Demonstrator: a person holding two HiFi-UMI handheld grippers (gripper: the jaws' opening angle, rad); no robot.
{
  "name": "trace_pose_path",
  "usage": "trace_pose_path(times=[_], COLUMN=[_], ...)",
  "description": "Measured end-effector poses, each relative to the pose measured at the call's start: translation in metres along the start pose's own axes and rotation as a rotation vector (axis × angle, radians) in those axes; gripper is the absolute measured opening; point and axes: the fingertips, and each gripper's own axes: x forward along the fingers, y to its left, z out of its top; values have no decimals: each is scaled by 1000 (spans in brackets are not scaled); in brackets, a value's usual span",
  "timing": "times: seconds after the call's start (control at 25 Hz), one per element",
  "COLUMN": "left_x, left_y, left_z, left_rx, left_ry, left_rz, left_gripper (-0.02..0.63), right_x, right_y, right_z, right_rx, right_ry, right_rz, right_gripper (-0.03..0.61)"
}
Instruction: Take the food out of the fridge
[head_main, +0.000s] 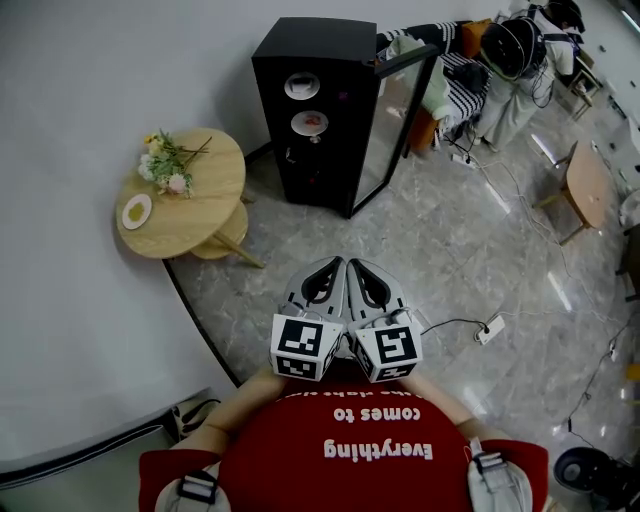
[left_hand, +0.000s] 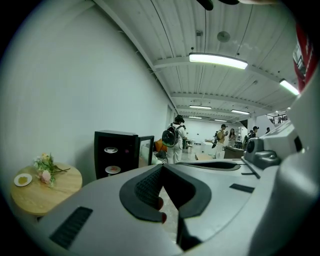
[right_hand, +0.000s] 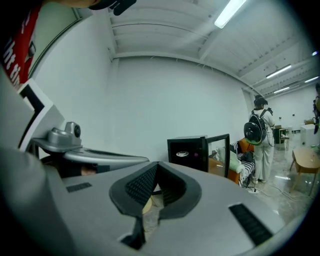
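The black fridge (head_main: 305, 110) stands across the room by the white wall, its glass door (head_main: 400, 115) swung open. Inside it sit two plates of food, an upper one (head_main: 301, 85) and a lower one (head_main: 310, 123). I hold both grippers side by side close to my chest, far from the fridge. My left gripper (head_main: 337, 263) and my right gripper (head_main: 353, 264) are shut, with nothing in them. The left gripper view shows the fridge (left_hand: 116, 152) and both plates (left_hand: 111, 150) beyond the closed jaws. The right gripper view shows the fridge (right_hand: 192, 150) too.
A round wooden table (head_main: 205, 195) with flowers (head_main: 165, 165) and a small plate (head_main: 136, 211) stands left of the fridge. A sofa with clothes and a person with a backpack (head_main: 512, 60) are behind it. A power strip (head_main: 490, 328) and cables lie on the floor at right.
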Motion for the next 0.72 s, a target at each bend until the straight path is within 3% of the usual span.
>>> trace_pose_path(times=[0.44,0.72], left_x=[8,20], left_y=[52,67], left_z=[4,12], left_rx=[37,13], left_ry=[-10,-13], left_rz=[-61,-88], left_gripper=[6,6], right_x=[48,66], right_y=[19,15], right_z=[0,6], right_rx=[2,-2], right_ry=[-51,-30], right_rz=[-78,-106], right_gripper=[11,11])
